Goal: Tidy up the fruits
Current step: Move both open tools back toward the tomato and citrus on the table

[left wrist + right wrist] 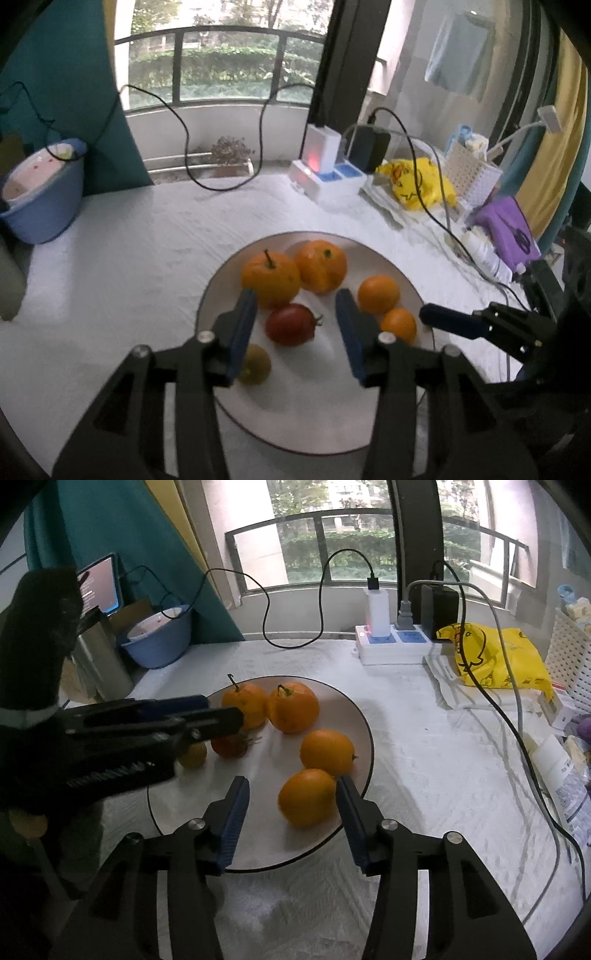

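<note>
Here, both grippers spread wide — left gripper (295, 314) over tomato (291, 324), right gripper (291, 801) around orange (306, 797).

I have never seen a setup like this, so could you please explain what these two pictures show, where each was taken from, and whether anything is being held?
There is no robot here: a person holds a two-finger gripper in each hand, and each gripper carries a wide-angle camera looking along its fingers. One picture comes from the left gripper, the other from the right gripper. Both are open and hold nothing. On the white cloth sits a round plate with four orange fruits, a red tomato-like fruit and a small yellow-green fruit. The left gripper's fingers flank the red fruit; the right gripper's flank the nearest orange. Behind are a power strip, a yellow bag and a blue basin.
</note>
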{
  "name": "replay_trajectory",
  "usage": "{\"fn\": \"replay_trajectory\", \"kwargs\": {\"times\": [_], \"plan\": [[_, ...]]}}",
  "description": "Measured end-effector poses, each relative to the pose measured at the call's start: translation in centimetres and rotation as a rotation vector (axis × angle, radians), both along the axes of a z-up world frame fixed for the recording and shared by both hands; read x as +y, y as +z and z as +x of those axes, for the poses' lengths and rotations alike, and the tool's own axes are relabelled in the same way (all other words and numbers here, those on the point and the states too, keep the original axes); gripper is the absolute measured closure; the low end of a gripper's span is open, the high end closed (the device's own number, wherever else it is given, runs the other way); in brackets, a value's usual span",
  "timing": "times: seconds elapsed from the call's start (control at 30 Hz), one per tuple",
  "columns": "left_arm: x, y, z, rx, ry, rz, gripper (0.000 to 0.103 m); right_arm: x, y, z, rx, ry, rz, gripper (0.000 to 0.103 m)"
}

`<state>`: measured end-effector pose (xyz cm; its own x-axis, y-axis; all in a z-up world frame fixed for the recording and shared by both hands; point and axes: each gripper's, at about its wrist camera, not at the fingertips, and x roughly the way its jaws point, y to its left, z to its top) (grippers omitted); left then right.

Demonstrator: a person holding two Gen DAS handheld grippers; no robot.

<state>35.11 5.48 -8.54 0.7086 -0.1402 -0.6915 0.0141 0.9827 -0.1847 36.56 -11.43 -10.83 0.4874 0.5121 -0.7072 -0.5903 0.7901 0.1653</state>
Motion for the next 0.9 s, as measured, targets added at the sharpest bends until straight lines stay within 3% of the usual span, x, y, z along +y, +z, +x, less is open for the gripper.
{"fn": "replay_trajectory", "kwargs": {"times": [0.9], "plan": [[-0.3, 4.7, -8.9, -0.099, 0.033, 0.005, 0.057, -2.0, 3.8, -6.5, -0.072, -0.027, 0.021, 0.049]]}}
